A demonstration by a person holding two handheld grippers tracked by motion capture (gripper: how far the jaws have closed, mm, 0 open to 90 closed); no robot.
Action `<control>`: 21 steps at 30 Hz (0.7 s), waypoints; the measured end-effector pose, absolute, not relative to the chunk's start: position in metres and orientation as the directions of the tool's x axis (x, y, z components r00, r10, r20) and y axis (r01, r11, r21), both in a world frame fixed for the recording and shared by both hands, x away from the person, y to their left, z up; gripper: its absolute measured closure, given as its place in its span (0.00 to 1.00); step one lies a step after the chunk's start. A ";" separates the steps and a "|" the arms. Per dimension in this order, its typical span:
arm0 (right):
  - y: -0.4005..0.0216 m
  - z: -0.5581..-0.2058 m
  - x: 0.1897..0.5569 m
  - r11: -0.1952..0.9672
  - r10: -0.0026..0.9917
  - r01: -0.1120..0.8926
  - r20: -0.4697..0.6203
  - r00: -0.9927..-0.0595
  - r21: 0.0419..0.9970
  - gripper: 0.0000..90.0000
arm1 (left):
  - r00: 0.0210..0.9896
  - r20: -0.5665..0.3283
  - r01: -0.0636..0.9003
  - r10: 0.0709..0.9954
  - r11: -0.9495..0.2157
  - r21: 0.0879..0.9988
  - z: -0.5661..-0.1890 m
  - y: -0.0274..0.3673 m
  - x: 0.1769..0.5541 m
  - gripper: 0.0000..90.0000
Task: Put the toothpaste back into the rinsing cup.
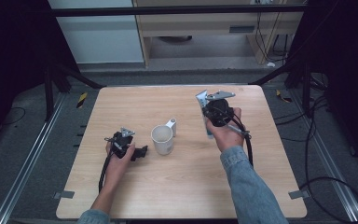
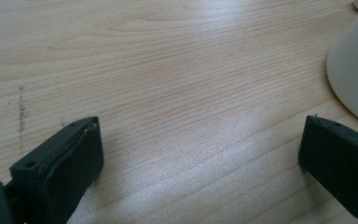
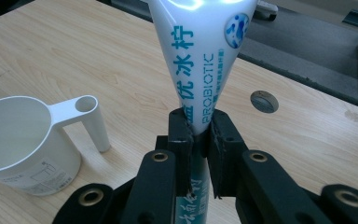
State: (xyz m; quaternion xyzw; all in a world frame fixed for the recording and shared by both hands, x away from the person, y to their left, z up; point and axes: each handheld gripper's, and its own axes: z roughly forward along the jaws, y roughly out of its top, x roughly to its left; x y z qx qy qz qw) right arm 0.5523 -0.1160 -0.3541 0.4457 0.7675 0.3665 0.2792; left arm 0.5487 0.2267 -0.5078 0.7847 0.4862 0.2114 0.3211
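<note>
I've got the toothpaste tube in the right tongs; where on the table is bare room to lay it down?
Bare wood lies along the near edge of the table below the white mug, across the far left corner, and right of the right tongs holding the toothpaste tube. It is crowded mid-table, between the left tongs and the mug.

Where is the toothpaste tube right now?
The tube is clamped in the right gripper, held above the table's right half in the high view, right of the white cup.
</note>
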 end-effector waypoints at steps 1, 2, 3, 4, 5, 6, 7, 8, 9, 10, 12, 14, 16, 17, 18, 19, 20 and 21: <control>-0.116 -0.354 0.552 0.334 0.889 0.480 -0.102 -0.447 0.811 0.89 | 0.438 0.020 0.627 0.899 -0.321 0.710 -0.508 0.227 0.549 0.00; -0.115 -0.354 0.552 0.333 0.888 0.480 -0.098 -0.449 0.812 0.89 | 0.438 0.019 0.627 0.899 -0.321 0.710 -0.508 0.227 0.549 0.00; -0.115 -0.354 0.552 0.333 0.888 0.480 -0.098 -0.449 0.812 0.89 | 0.438 0.019 0.627 0.899 -0.320 0.710 -0.508 0.227 0.549 0.00; -0.114 -0.354 0.552 0.330 0.889 0.480 -0.095 -0.449 0.813 0.89 | 0.438 0.020 0.627 0.899 -0.321 0.710 -0.508 0.227 0.549 0.00; -0.113 -0.354 0.552 0.329 0.888 0.478 -0.096 -0.449 0.814 0.89 | 0.438 0.020 0.627 0.899 -0.321 0.710 -0.508 0.227 0.549 0.00; -0.112 -0.354 0.552 0.326 0.888 0.477 -0.092 -0.450 0.816 0.89 | 0.438 0.019 0.627 0.899 -0.321 0.710 -0.508 0.227 0.549 0.00; -0.112 -0.354 0.552 0.326 0.888 0.477 -0.092 -0.450 0.816 0.89 | 0.438 0.019 0.627 0.899 -0.321 0.710 -0.508 0.227 0.549 0.00; -0.111 -0.353 0.552 0.331 0.885 0.466 -0.099 -0.454 0.820 0.89 | 0.437 0.019 0.627 0.899 -0.320 0.710 -0.508 0.227 0.549 0.00; -0.111 -0.353 0.552 0.331 0.885 0.466 -0.099 -0.454 0.820 0.89 | 0.437 0.019 0.627 0.899 -0.320 0.710 -0.508 0.227 0.549 0.00; -0.110 -0.353 0.551 0.327 0.885 0.465 -0.095 -0.455 0.822 0.89 | 0.438 0.019 0.627 0.899 -0.321 0.710 -0.508 0.227 0.549 0.00; -0.109 -0.352 0.551 0.328 0.884 0.462 -0.095 -0.457 0.824 0.89 | 0.438 0.019 0.628 0.899 -0.321 0.710 -0.508 0.227 0.549 0.00; -0.108 -0.352 0.551 0.326 0.884 0.460 -0.093 -0.459 0.826 0.89 | 0.438 0.019 0.627 0.899 -0.320 0.710 -0.508 0.227 0.549 0.00; -0.108 -0.352 0.551 0.325 0.884 0.459 -0.092 -0.459 0.827 0.89 | 0.438 0.019 0.627 0.899 -0.320 0.710 -0.508 0.227 0.549 0.00; -0.107 -0.352 0.551 0.325 0.883 0.456 -0.092 -0.460 0.828 0.89 | 0.438 0.019 0.627 0.899 -0.321 0.710 -0.508 0.227 0.549 0.00; -0.106 -0.352 0.551 0.324 0.882 0.454 -0.092 -0.462 0.830 0.89 | 0.438 0.019 0.627 0.899 -0.321 0.710 -0.508 0.227 0.549 0.00; -0.106 -0.352 0.551 0.324 0.882 0.454 -0.092 -0.462 0.830 0.89 | 0.438 0.019 0.627 0.899 -0.321 0.710 -0.508 0.227 0.549 0.00; -0.105 -0.352 0.551 0.318 0.883 0.451 -0.088 -0.460 0.834 0.89 | 0.438 0.019 0.627 0.899 -0.321 0.710 -0.508 0.227 0.549 0.00; -0.105 -0.352 0.551 0.318 0.883 0.451 -0.088 -0.460 0.834 0.89 | 0.438 0.019 0.627 0.899 -0.321 0.710 -0.508 0.227 0.549 0.00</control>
